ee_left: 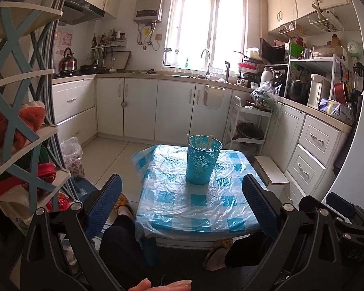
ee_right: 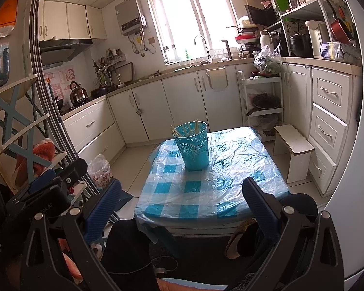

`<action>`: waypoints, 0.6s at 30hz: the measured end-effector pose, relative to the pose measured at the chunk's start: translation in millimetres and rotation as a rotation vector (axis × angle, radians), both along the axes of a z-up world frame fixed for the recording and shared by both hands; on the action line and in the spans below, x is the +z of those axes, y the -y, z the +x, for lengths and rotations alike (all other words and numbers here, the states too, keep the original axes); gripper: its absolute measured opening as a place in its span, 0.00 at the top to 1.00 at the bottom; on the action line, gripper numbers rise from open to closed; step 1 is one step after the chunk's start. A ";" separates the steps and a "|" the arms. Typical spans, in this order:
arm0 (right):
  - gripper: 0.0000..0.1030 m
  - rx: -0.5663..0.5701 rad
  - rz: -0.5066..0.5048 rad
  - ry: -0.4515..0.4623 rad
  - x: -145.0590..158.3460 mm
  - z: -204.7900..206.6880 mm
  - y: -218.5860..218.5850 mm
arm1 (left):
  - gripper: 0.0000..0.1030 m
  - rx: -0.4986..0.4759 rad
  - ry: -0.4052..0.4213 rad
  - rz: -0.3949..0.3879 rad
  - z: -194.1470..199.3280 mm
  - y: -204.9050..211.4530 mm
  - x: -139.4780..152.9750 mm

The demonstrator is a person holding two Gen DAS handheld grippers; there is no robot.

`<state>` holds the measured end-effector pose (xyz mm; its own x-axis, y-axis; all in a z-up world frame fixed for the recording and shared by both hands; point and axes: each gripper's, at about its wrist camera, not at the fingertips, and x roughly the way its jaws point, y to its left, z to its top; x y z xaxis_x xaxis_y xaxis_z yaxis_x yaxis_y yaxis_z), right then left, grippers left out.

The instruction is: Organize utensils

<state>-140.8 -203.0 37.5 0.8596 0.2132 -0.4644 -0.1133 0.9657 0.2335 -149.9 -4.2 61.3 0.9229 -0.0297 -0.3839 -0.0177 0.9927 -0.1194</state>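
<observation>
Small kitchen, white cabinets, bright window. Low bench point(ee_left: 172, 218) ahead of both grippers, covered in blue-white checked cloth under crinkled clear plastic. Teal perforated plastic cup point(ee_left: 202, 161) upright near bench middle, straight ahead and well apart, holding pale chopsticks point(ee_left: 207, 141) leaning on its rim. Left hand-held gripper point(ee_left: 182, 208) spread, empty. Right hand-held gripper point(ee_right: 182, 208) spread, empty. Ribbed blue pads.

Both views are lit by daylight through the window point(ee_left: 205, 26), which is pretty much blown out to white. Sheen is picked up on the plastic cover point(ee_left: 196, 194) of the worktop. Nearer, lower parts are left dim and shadowy. Straight lines get bent hard toward the edges by the fisheye, and the corners are vignetted black. Focus is held fairly sharp throughout.
</observation>
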 end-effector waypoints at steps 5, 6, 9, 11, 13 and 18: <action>0.07 0.000 0.000 -0.001 -0.4 -0.2 -0.6 | 0.07 0.005 0.002 0.003 -0.4 0.0 0.2; 0.07 -0.001 0.000 -0.001 -0.1 -0.2 -0.8 | 0.07 0.004 0.001 0.002 -0.2 -0.3 0.3; 0.07 -0.001 0.000 0.000 0.1 -0.2 -1.0 | 0.07 0.006 0.001 -0.001 -1.1 -0.6 0.2; 0.07 0.000 0.000 -0.001 -0.3 -0.3 -1.4 | 0.07 0.009 -0.002 -0.001 -1.0 -1.0 -0.1; 0.07 0.002 -0.001 -0.002 -0.7 0.5 0.9 | 0.07 0.010 -0.003 0.000 -0.9 -1.1 -0.5; 0.07 0.003 -0.001 -0.002 -0.7 0.7 1.0 | 0.07 0.010 -0.001 0.003 -0.8 -1.7 -0.7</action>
<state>-140.1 -204.1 36.8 0.8582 0.2150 -0.4662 -0.1154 0.9656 0.2329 -150.6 -2.6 60.6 0.9226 -0.0189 -0.3852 -0.0281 0.9928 -0.1161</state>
